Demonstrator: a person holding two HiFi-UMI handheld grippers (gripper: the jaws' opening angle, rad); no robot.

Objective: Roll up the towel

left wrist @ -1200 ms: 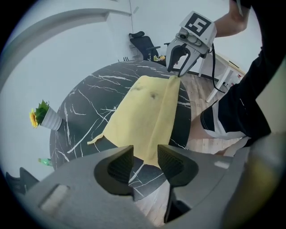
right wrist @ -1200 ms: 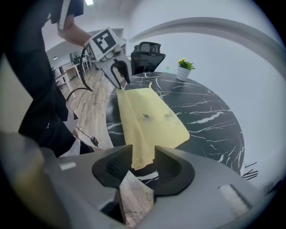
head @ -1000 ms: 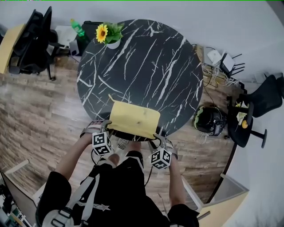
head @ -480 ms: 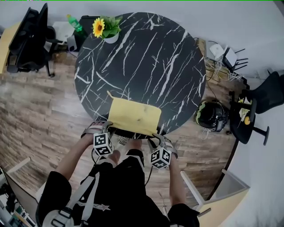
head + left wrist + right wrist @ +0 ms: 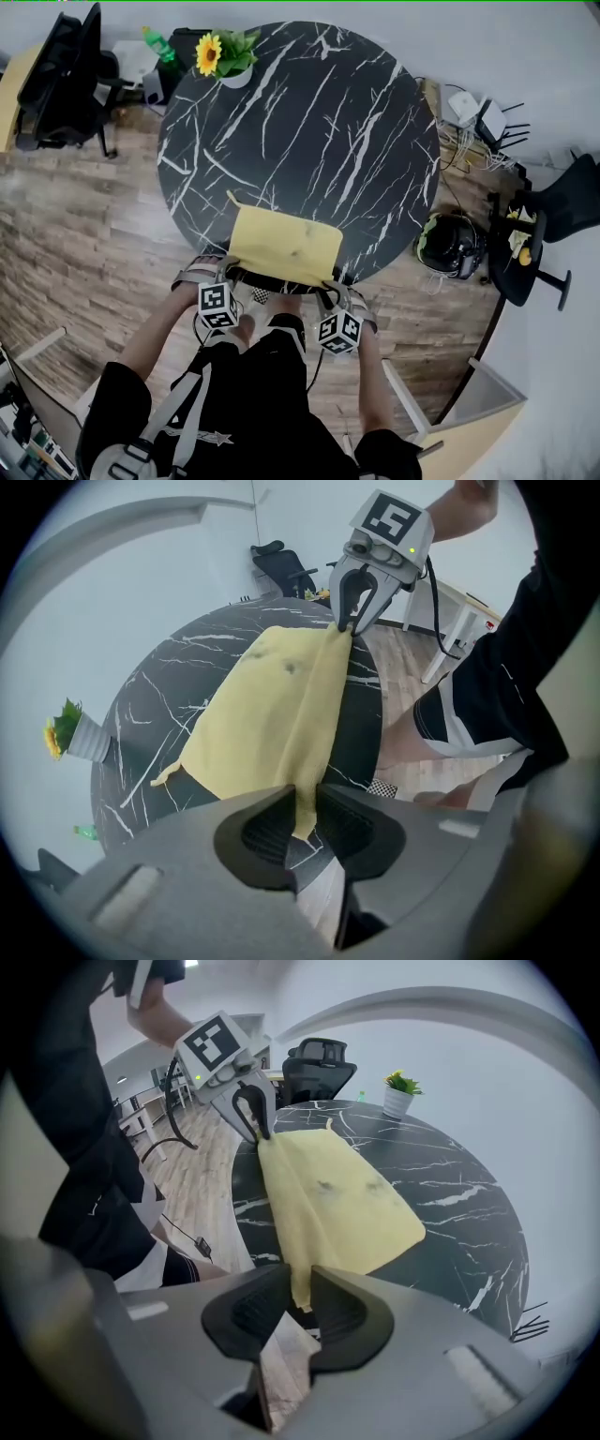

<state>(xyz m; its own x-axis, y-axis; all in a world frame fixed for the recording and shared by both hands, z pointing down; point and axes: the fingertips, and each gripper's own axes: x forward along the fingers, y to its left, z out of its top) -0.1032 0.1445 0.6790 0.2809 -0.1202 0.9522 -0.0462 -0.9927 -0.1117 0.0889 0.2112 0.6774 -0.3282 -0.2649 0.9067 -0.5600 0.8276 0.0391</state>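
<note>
Jaws on left gripper (image 5: 302, 822) and right gripper (image 5: 298, 1302) just closed onto the near corners of the yellow towel (image 5: 284, 247) at the counter (image 5: 309, 131) edge, so looks like rolling can start.

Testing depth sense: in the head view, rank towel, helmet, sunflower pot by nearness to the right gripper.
1. Towel: corner in the right gripper, whose jaws have just been closing.
2. Helmet, right of the table.
3. Sunflower pot, its far edge.
</note>
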